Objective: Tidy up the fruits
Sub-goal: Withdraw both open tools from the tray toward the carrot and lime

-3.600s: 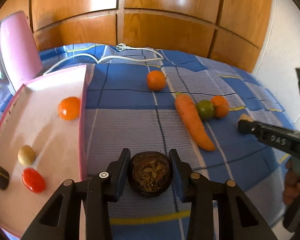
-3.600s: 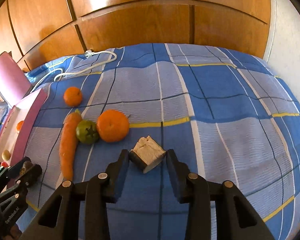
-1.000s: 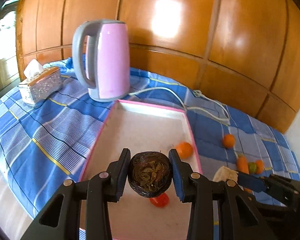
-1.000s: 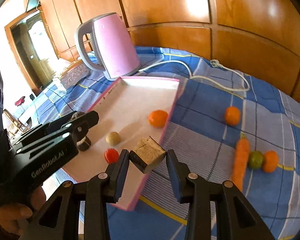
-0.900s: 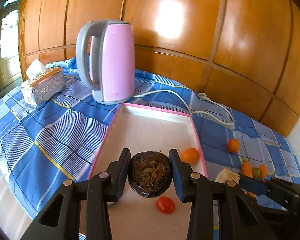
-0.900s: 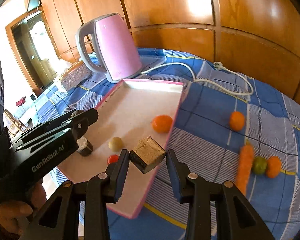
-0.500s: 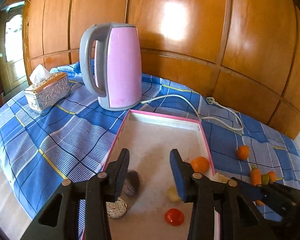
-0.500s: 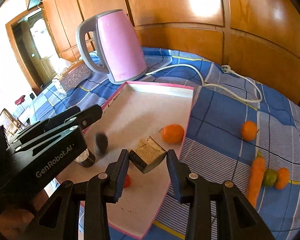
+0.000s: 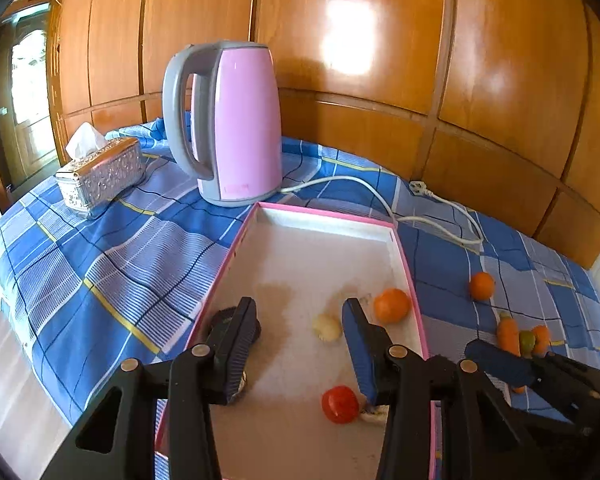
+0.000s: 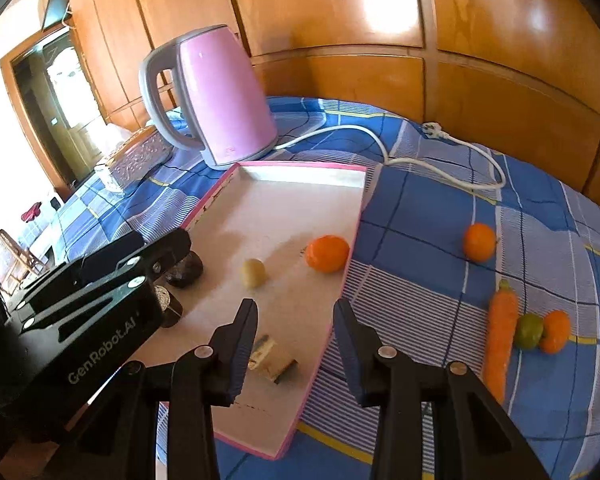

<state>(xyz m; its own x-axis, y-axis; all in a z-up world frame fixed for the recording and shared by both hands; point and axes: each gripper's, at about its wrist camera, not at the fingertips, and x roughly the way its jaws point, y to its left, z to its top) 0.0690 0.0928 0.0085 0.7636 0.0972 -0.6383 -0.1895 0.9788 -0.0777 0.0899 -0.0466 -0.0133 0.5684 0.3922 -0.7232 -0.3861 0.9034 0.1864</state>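
Left wrist cam first: got the left gripper (image 9: 299, 312) with jaws spread, just been opening, nothing pinched between them. Can spot the dark round fruit (image 9: 220, 320) down on the pink-rimmed tray (image 9: 324, 216), peeking out from behind the left finger, so off to that side rather than in the gap. Also seeing a red tomato (image 9: 340, 404) and a pale little ball (image 9: 327, 328) on the tray here.

Over to the right wrist cam: right gripper (image 10: 295, 308) parted too, gripping nothing. Can see the tan chunk (image 10: 270, 360) lying on the tray just below the left finger. Shows the dark fruit whole, beside the other gripper's tip, plus a foil-topped dark piece (image 10: 168, 304). Can't find the tomato from here though.
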